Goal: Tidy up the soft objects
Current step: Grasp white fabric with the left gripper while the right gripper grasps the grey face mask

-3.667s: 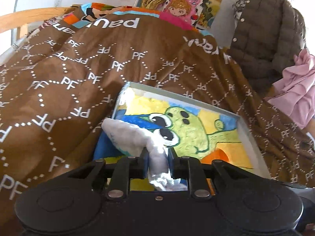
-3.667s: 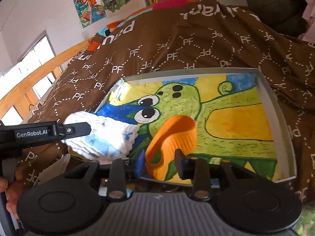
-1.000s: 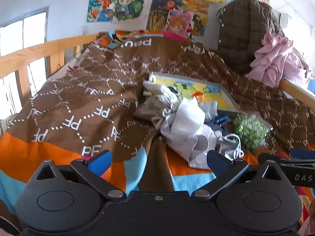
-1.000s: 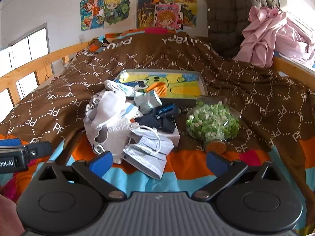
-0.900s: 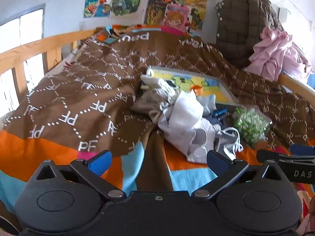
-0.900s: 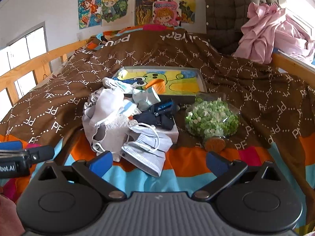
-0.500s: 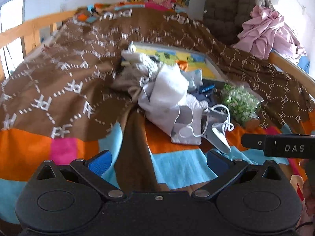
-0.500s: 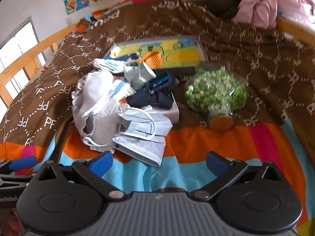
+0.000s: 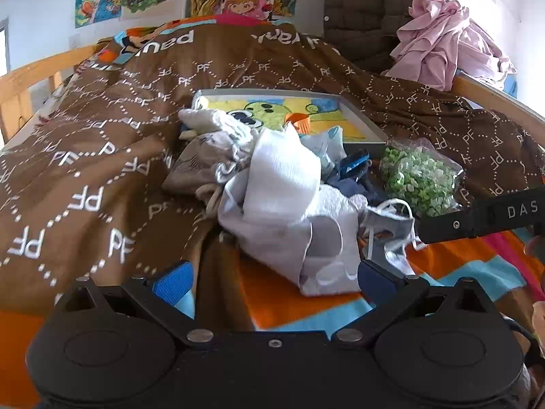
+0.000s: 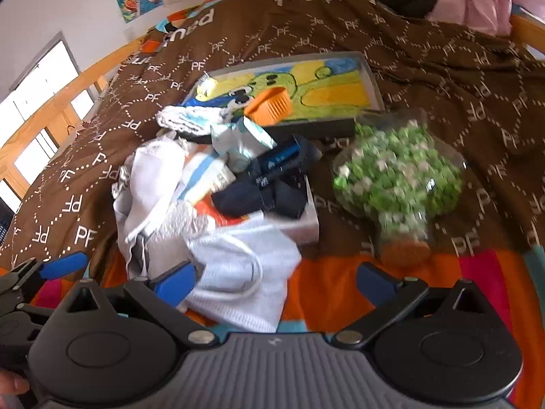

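A pile of soft things lies on the bed: white cloths (image 9: 282, 184), a face mask (image 10: 238, 269), a dark blue folded item (image 10: 269, 191) and a white-blue sock (image 10: 190, 116). A tray with a green cartoon picture (image 10: 369, 78) holds an orange cup (image 10: 269, 105). My left gripper (image 9: 272, 283) is open just before the white cloths. My right gripper (image 10: 276, 283) is open over the face mask. The right gripper's finger also shows in the left wrist view (image 9: 477, 214).
A clear bag of green bits (image 10: 398, 170) lies right of the pile. A brown PF-print blanket (image 9: 102, 156) covers the bed. A wooden rail (image 10: 68, 95) runs along the left. Pink clothes (image 9: 446, 44) and a dark jacket (image 9: 357, 10) hang at the back.
Both grippers let go of the sock and the orange cup at the tray and drew back open. Over the last half second both moved in toward the pile.
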Available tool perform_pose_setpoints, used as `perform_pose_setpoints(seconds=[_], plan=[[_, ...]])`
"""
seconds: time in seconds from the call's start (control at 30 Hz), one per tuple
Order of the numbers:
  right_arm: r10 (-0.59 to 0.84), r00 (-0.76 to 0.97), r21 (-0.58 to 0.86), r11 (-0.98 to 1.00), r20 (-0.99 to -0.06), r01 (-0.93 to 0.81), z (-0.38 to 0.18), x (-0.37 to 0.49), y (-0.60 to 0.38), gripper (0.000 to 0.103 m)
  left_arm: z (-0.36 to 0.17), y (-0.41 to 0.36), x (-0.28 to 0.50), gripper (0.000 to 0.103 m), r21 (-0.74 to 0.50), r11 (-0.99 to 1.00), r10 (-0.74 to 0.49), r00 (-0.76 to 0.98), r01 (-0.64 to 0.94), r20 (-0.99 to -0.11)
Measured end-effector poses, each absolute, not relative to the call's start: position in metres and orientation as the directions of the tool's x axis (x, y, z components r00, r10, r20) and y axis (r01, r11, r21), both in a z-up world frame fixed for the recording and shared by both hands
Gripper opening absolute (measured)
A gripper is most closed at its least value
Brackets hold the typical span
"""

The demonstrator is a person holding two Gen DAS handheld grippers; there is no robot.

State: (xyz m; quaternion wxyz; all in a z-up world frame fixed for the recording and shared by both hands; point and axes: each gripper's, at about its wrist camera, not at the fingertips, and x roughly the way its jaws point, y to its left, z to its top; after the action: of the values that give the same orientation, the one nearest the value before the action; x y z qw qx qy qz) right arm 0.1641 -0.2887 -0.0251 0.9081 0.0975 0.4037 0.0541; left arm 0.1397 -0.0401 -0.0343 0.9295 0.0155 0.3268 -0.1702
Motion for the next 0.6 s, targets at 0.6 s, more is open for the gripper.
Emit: perform_pose_setpoints(seconds=[0.6], plan=[[0.327, 0.576, 0.414, 0.91, -0.749, 0.022, -0.055, 0.205, -0.288, 0.103, -0.056, -0.027, 0.18, 0.102, -0.358, 0.904, -0.415, 0.674, 0.232, -0.611]])
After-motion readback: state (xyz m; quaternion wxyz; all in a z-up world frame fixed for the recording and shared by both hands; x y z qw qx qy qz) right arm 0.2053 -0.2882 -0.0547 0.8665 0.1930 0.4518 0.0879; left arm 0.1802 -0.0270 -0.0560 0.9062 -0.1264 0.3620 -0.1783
